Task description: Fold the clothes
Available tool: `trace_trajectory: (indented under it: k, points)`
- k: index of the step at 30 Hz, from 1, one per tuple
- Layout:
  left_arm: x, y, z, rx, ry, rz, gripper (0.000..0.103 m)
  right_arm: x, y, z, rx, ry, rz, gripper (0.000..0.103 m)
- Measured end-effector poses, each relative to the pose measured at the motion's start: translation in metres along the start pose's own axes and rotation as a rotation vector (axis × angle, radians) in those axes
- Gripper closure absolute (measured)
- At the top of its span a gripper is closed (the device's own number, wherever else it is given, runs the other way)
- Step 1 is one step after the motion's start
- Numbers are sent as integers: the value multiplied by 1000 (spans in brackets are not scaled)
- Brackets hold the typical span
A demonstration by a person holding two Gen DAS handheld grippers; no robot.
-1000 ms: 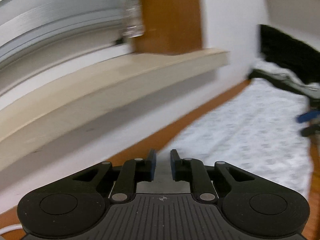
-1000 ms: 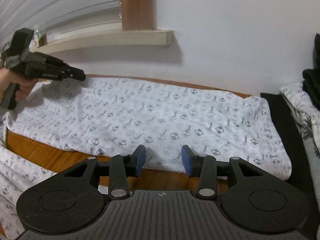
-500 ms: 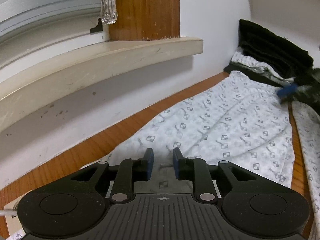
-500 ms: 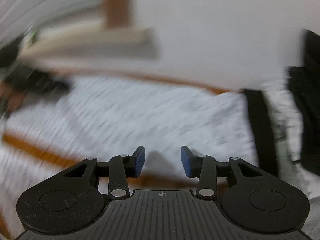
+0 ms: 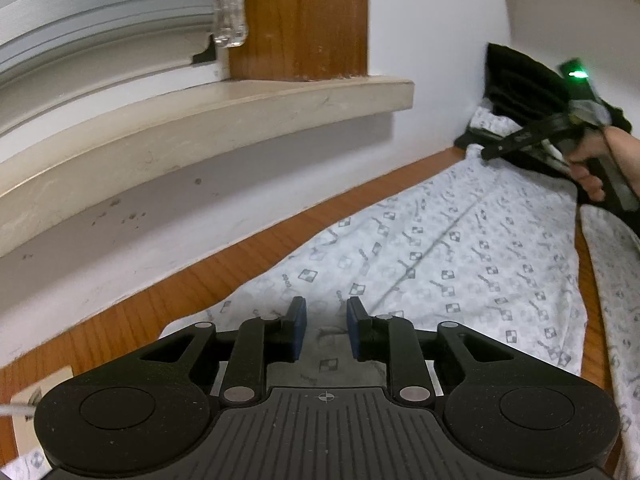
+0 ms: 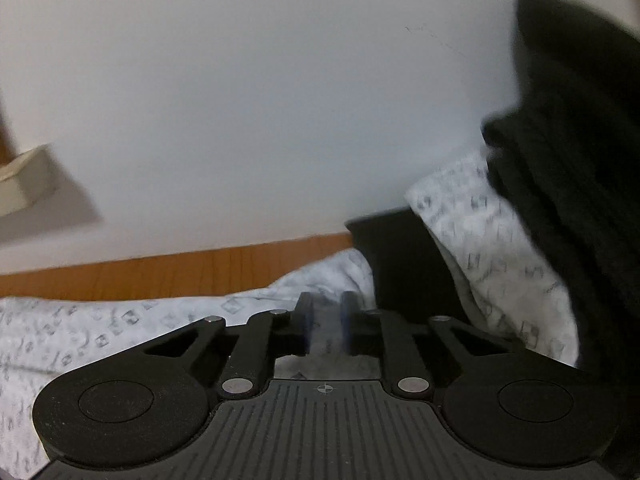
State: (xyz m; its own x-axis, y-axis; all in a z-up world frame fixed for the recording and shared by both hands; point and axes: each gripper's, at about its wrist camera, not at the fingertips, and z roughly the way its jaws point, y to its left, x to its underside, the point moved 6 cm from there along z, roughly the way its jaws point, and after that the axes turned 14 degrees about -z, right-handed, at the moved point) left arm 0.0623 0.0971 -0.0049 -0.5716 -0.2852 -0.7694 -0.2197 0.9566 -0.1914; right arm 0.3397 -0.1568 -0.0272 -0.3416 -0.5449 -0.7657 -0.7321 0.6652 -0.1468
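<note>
A white garment with a small grey print lies flat on the wooden surface. My left gripper hovers low over its near corner, jaws opening, with the cloth showing in the gap below the blue pads and nothing pinched. At the far end a hand holds my right gripper. In the blurred right wrist view my right gripper is at the garment's end corner, jaws closing. Cloth shows between the pads, and a grip is not visible.
A black cloth strip and a dark pile on another printed cloth lie just past the right gripper. More printed fabric runs along the right. A window sill juts from the white wall. A white cable block sits lower left.
My right gripper swung right along the garment to its far end by the black cloth, its jaws narrowing. My left gripper stayed over the near corner and its jaws widened a little.
</note>
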Motion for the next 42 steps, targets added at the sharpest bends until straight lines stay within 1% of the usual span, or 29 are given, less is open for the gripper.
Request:
trace_trajectory:
  k: [1,2,3,4,7,9,13,14,16,18,19,20,22,24,26,29,30,36,38,39,41,42]
  points:
    - [-2,3,-5,-9,-3,-21,63,-3,7,-9,-15,-34,-22,58]
    - [-3,8,-15,-16,-19,-37,57,-4,19,-19,-51,-66,-43,50]
    - [-5,13,-25,-23,-35,-53,46,-2,33,-26,-101,-85,-68,49]
    - [-6,19,-35,-31,-50,-67,42,-1,48,-33,-151,-103,-92,49]
    - [0,48,-74,-76,-71,-81,38,14,94,-45,-293,-122,-158,45]
    - [7,76,-103,-140,-90,-93,36,24,117,-46,-343,-109,-207,43]
    - [23,145,-159,-306,-98,-136,35,32,131,-41,-326,-108,-278,31]
    - [28,162,-172,-347,-101,-152,35,34,133,-40,-324,-107,-289,31]
    - [38,189,-193,-419,-99,-171,34,33,131,-39,-341,-107,-266,30]
    - [47,209,-206,-454,-94,-157,34,33,132,-39,-344,-106,-264,28]
    - [52,219,-212,-471,-91,-148,34,34,133,-40,-342,-105,-271,25]
    - [54,226,-213,-480,-83,-130,34,35,136,-41,-341,-103,-285,21]
    - [56,237,-214,-498,-80,-88,35,37,141,-42,-339,-100,-308,21]
    - [54,246,-214,-516,-89,-45,37,38,138,-43,-346,-100,-298,21]
    - [52,257,-218,-533,-100,-54,38,38,137,-43,-341,-100,-296,21]
    - [52,276,-233,-554,-129,-82,37,38,136,-42,-332,-98,-296,20]
    - [53,282,-238,-560,-139,-93,36,38,136,-42,-331,-98,-296,20]
    - [71,317,-264,-586,-160,-223,35,38,133,-42,-319,-95,-284,19]
    - [83,323,-269,-575,-155,-264,37,38,132,-42,-315,-94,-282,19]
    - [89,326,-271,-571,-143,-287,39,38,132,-41,-314,-93,-281,19]
    - [97,331,-272,-569,-128,-311,47,38,132,-41,-313,-92,-281,18]
    - [101,333,-272,-567,-122,-319,55,38,132,-41,-313,-92,-281,18]
